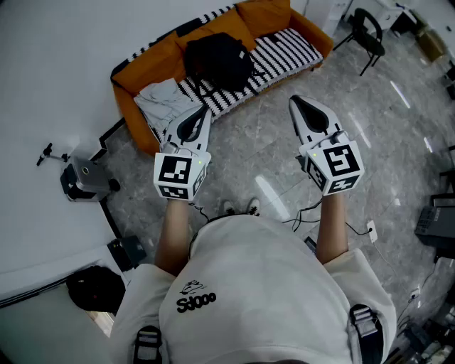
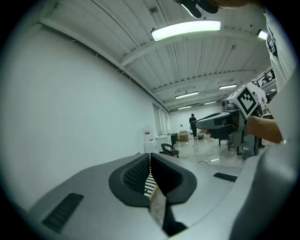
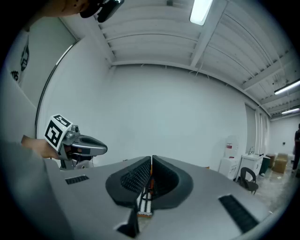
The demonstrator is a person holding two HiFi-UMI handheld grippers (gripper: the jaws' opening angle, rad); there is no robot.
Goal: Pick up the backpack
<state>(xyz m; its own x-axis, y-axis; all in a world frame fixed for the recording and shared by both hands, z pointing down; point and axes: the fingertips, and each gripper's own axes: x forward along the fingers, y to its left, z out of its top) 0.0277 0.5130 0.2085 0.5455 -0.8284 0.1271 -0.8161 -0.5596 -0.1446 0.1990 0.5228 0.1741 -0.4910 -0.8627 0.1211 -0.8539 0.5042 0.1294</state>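
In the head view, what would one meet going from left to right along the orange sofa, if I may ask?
Orange armrest → crumpled light grey cloth → black backpack → bare stretch of black-and-white striped seat cover → the other orange armrest.

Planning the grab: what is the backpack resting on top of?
The backpack sits on the striped cover of the orange sofa, against its back cushions. A grey cloth lies beside it. Anything directly beneath the bag is hidden.

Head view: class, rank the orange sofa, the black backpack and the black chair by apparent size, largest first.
1. orange sofa
2. black backpack and black chair: nearly alike; the chair stands farther off, so unranked.
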